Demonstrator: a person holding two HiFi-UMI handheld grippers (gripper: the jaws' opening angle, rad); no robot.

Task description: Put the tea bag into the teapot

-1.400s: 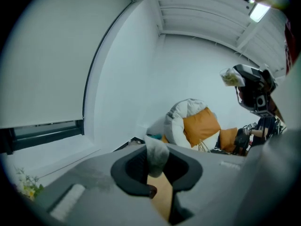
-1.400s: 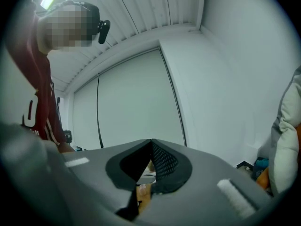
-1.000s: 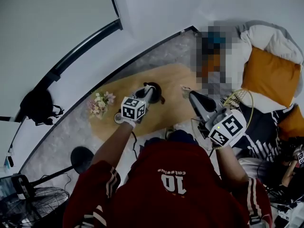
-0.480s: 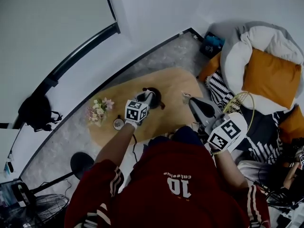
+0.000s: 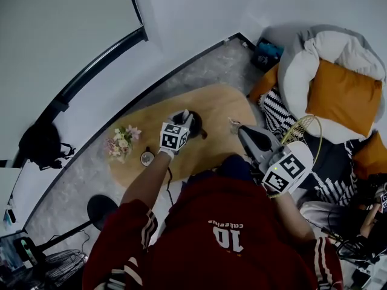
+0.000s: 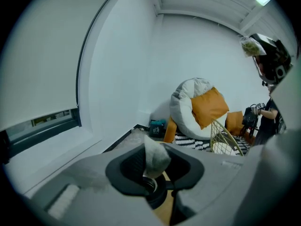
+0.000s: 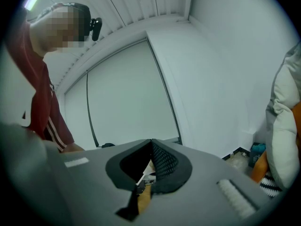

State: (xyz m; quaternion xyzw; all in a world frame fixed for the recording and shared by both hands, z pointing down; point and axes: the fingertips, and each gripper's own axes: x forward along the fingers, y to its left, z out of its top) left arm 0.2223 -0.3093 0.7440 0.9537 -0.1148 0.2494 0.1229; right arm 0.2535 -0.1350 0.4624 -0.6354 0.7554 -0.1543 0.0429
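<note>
A black teapot (image 5: 197, 125) stands on the oval wooden table (image 5: 221, 101). My left gripper (image 5: 186, 115) hangs right over it. In the left gripper view a pale tea bag (image 6: 155, 155) sits upright between the jaws of the left gripper (image 6: 162, 167), just above the teapot's open mouth (image 6: 151, 189). These jaws have just been opening, and dark gaps show on both sides of the bag. My right gripper (image 5: 240, 128) is to the right of the pot, shut, with a small pale scrap (image 5: 233, 123) at its tips. In its own view the right gripper (image 7: 150, 166) has its pads meeting.
A small bunch of flowers (image 5: 121, 141) and a round cup (image 5: 147, 157) stand on the table's left end. A grey beanbag (image 5: 329, 47) with an orange cushion (image 5: 341, 95) and a gold wire basket (image 5: 304, 127) lie to the right. A fan (image 5: 33, 264) is at bottom left.
Both grippers have sunk towards the table. The left one has come down closer over the teapot with the tea bag.
</note>
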